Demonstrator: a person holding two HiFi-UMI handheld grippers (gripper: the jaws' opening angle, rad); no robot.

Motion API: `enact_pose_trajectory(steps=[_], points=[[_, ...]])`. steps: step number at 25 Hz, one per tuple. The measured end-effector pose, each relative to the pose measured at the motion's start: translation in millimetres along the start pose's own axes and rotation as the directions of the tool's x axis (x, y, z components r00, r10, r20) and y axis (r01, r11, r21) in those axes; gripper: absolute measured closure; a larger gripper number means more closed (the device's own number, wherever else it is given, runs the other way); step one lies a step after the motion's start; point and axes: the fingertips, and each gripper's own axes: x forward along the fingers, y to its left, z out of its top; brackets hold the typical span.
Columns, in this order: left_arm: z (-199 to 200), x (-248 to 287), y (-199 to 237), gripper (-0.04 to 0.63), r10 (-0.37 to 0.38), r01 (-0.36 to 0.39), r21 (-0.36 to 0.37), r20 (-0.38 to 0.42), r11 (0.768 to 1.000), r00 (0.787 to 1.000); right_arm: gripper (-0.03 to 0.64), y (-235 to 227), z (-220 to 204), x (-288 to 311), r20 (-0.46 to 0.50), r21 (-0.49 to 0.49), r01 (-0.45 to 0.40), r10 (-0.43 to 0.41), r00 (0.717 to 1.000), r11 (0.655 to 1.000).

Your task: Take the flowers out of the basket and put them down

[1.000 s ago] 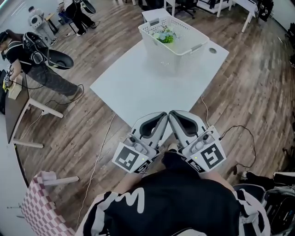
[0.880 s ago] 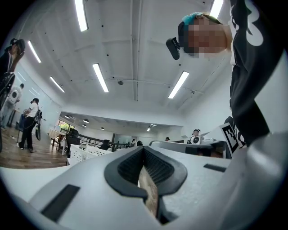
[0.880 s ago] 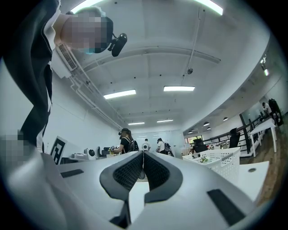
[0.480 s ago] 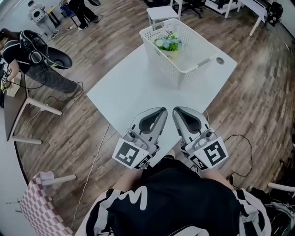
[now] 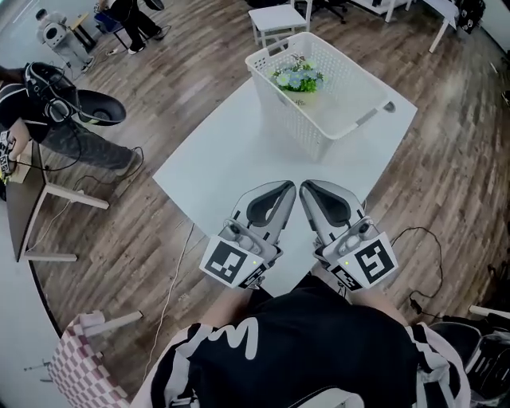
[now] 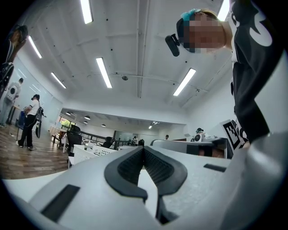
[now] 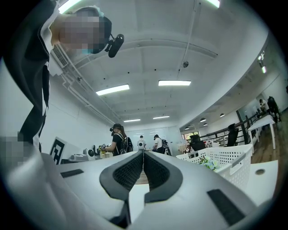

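A white plastic basket (image 5: pixel 343 96) stands on the far part of the white table (image 5: pixel 239 151). Inside it, at its far end, lies a bunch of blue and white flowers with green leaves (image 5: pixel 298 77). In the right gripper view the basket (image 7: pixel 225 162) and flowers (image 7: pixel 208 163) show low at the right. My left gripper (image 5: pixel 288 188) and right gripper (image 5: pixel 306 188) hover side by side over the table's near corner, well short of the basket. Both are shut with nothing between their pads. The left gripper (image 6: pixel 144 150) and right gripper (image 7: pixel 143 154) show their black pads pressed together.
A white chair (image 5: pixel 279 17) stands beyond the table. A person (image 5: pixel 56 119) with a dark bowl-shaped device is at the left beside a desk (image 5: pixel 28 199). Cables (image 5: pixel 179 263) trail over the wood floor. A pink checked cloth (image 5: pixel 80 366) lies at the lower left.
Both grippers have moved forward together, from the floor in front of the table to above its near corner. The basket now sits closer in the head view. Both stayed shut.
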Motion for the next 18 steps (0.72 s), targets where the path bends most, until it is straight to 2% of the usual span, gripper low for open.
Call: enact_pose_trajectory(steps=[7, 10, 13, 18], points=[[-1, 8, 24, 0.592, -0.017, 0.017, -0.016, -0.003, 1.000, 1.000, 0.598, -18, 22, 33, -0.004, -0.057, -0.026, 0.026, 1.000, 0.998], [-5, 5, 35, 0.592, -0.009, 0.009, -0.028, -0.008, 1.000, 1.000, 0.598, -37, 44, 49, 0.014, -0.097, -0.022, 0.023, 1.000, 0.995], [-11, 2, 44, 0.592, 0.000, -0.001, -0.040, -0.017, 0.999, 1.000, 0.598, -62, 62, 61, 0.032, -0.093, -0.001, 0.004, 0.999, 0.996], [-14, 5, 57, 0.592, 0.004, -0.005, -0.041, -0.024, 0.999, 1.000, 0.598, -100, 69, 82, -0.016, -0.158, 0.006, -0.009, 1.000, 0.987]])
